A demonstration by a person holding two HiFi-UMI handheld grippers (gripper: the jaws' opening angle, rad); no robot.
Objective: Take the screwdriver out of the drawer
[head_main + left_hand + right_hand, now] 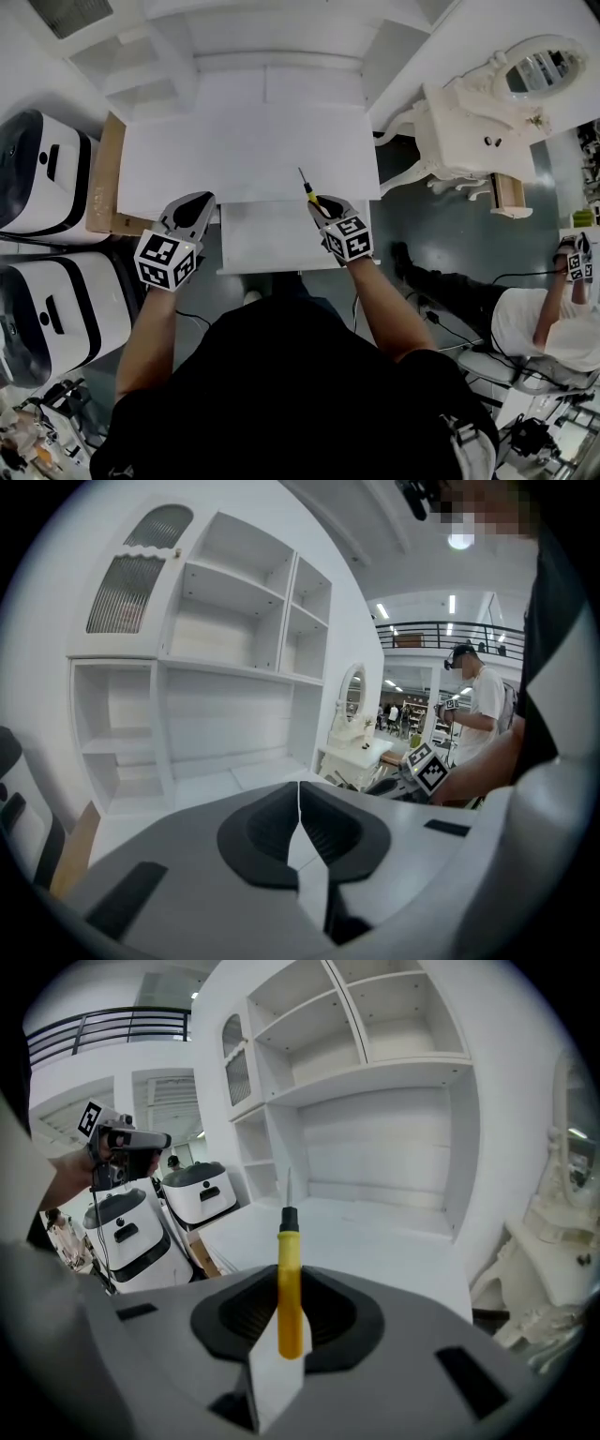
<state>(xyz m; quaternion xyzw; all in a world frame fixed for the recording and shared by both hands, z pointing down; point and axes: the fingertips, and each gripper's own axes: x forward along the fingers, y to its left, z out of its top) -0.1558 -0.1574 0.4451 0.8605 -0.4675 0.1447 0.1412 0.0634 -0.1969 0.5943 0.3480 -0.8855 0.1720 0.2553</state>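
Now my right claw (322, 208) pinches the yellow-handled screwdriver (291, 1288) over the pulled-out drawer (267, 248); left claw (300, 803) pressed together, empty.

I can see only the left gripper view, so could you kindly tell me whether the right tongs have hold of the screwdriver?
Observer: Yes, the right tongs are clamped on the handle of the yellow-handled screwdriver with the thin metal shaft.
Operator: Thank you. Is the drawer open?
Observer: The flat white drawer stands pulled out below the white desk top, in front of the person.
Operator: And which way does the screwdriver point?
Observer: Its shaft points away from the person, over the desk top's front edge.
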